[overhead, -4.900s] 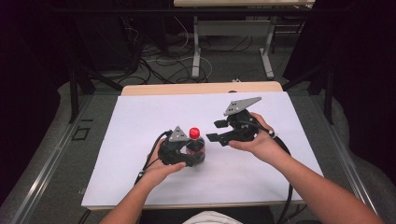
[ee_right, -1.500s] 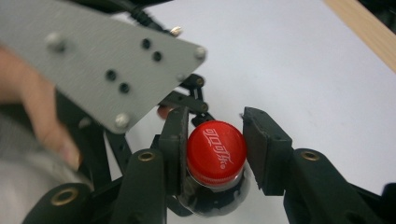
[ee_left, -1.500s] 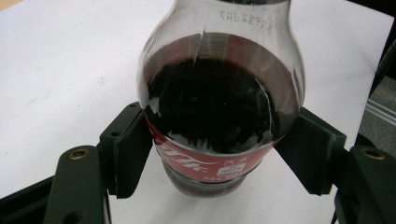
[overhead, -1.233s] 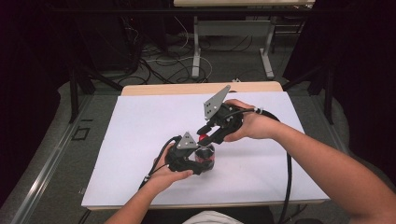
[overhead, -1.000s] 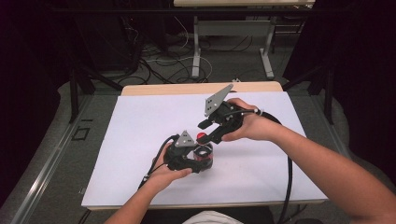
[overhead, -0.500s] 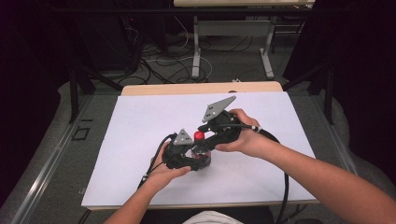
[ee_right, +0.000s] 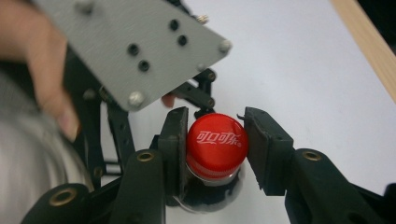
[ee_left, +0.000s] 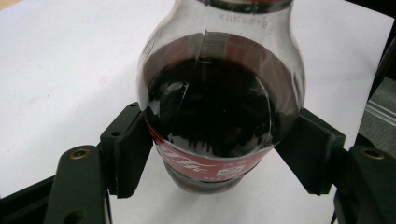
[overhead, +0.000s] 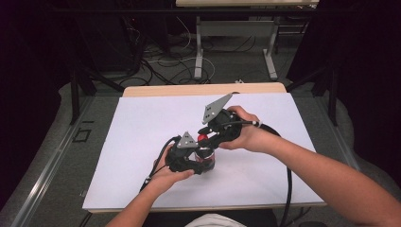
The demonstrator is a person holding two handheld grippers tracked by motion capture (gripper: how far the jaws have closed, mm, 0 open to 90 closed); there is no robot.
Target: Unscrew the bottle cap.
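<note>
A small cola bottle (overhead: 206,162) with dark drink and a red label stands upright on the white sheet (overhead: 137,127). My left gripper (overhead: 203,166) is shut on its body; in the left gripper view both pads (ee_left: 133,154) press the bottle (ee_left: 219,116) at the label. My right gripper (overhead: 204,141) reaches in from the right over the bottle's top. In the right gripper view its jaws have just been closing, and they now pinch the red cap (ee_right: 216,140) from both sides. The left gripper's grey plate (ee_right: 135,51) sits just behind the cap.
The white sheet covers a wooden table whose far edge (overhead: 203,89) shows at the back. Black cables trail from both grippers toward the near edge. Beyond the table are metal desk legs (overhead: 198,52) and loose cables on the floor.
My right gripper has come down and left from above the bottle, and its jaws have closed on the red cap. The left gripper and bottle have stayed put.
</note>
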